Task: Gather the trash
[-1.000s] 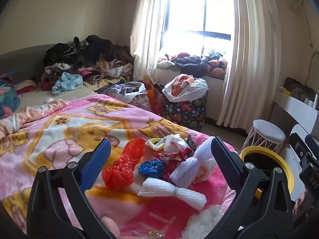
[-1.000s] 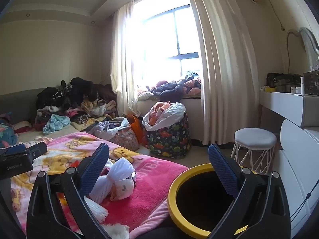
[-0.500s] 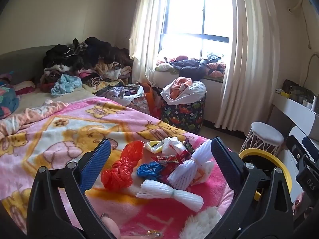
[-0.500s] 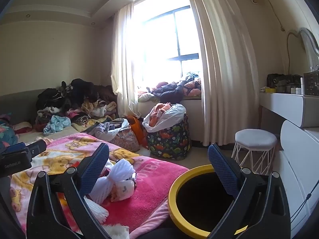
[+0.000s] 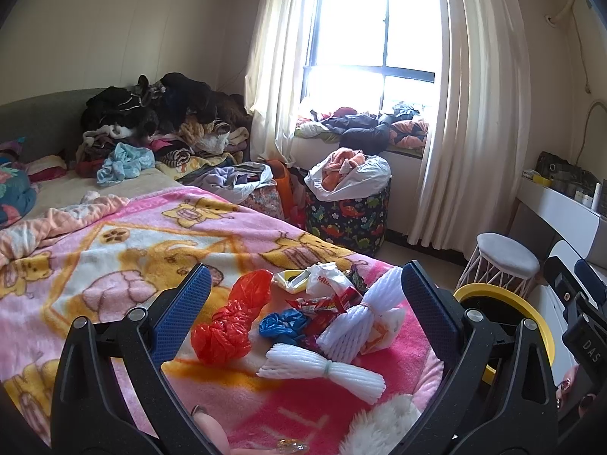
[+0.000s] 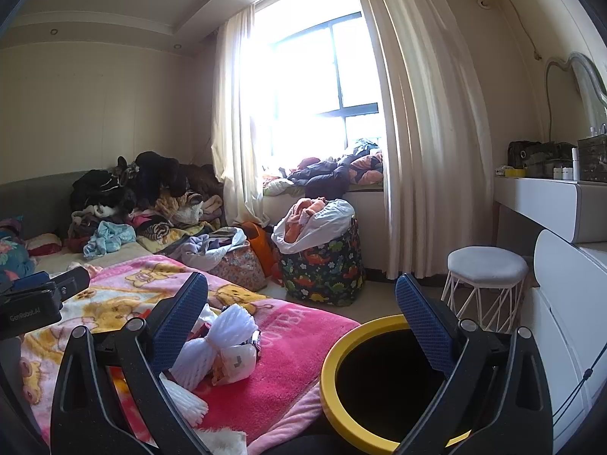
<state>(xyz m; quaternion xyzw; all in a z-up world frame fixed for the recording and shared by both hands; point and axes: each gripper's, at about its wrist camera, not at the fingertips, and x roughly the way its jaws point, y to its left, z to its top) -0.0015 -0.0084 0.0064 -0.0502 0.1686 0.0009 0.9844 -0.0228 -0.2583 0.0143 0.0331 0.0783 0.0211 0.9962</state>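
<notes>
A heap of trash lies on the pink blanket: a red plastic bag, a blue bag, red wrappers, a white wrapper and two white foam nets. My left gripper is open and empty, just short of the heap. My right gripper is open and empty above the bed corner, with a foam net to its left. The yellow-rimmed black bin stands beside the bed and also shows in the left wrist view.
A dinosaur-print basket full of clothes and an orange bag stand by the window. A white stool and white dresser are on the right. Clothes are piled at the bed's far end.
The left wrist view has shifted slightly, with the trash heap sitting a little lower and nearer. Both grippers stay open and empty; the right one has barely moved.
</notes>
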